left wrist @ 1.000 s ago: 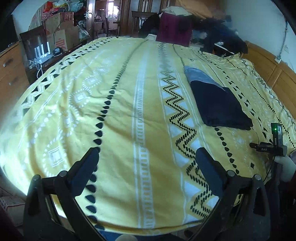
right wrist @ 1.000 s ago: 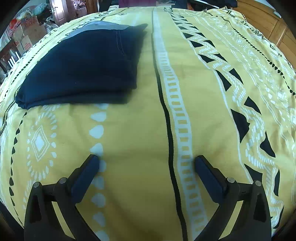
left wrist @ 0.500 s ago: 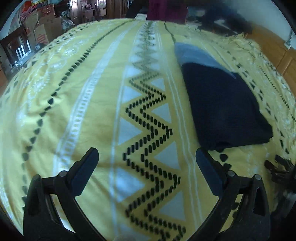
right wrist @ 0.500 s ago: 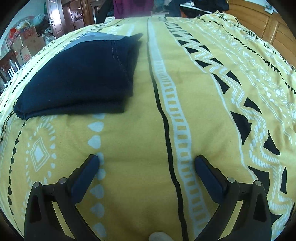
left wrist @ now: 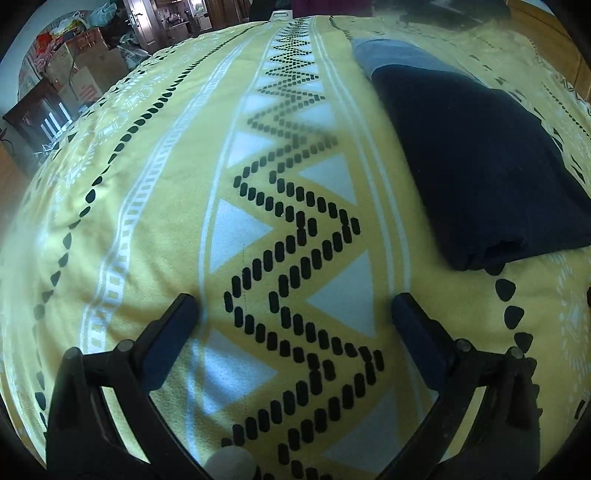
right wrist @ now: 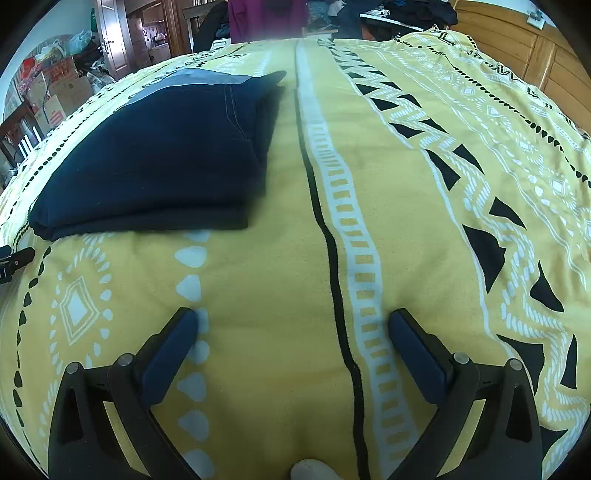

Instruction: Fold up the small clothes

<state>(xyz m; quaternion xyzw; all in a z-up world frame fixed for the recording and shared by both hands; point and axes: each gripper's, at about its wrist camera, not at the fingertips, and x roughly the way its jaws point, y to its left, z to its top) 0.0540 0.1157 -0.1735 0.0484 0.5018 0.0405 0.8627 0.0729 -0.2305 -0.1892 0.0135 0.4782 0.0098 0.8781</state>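
A folded dark navy garment (left wrist: pixel 476 162) with a grey band at its far end lies flat on the yellow patterned bedspread (left wrist: pixel 155 206). In the left wrist view it is ahead and to the right of my left gripper (left wrist: pixel 293 308), which hovers open and empty over the zigzag stripe. In the right wrist view the same garment (right wrist: pixel 159 155) lies ahead and to the left of my right gripper (right wrist: pixel 293 321), which is also open with nothing between its fingers. Neither gripper touches the garment.
Cardboard boxes and bags (left wrist: pixel 77 74) crowd the room's far left. A maroon cloth and dark clothes (right wrist: pixel 266 14) are piled past the bed's far end. Wooden panelling (right wrist: pixel 532 48) runs along the right side. The left gripper's tip (right wrist: pixel 14 258) shows at the left edge.
My left gripper has moved forward and lower over the bed, toward the folded garment, which now looks larger. The right gripper has shifted only slightly. The garment has not moved.
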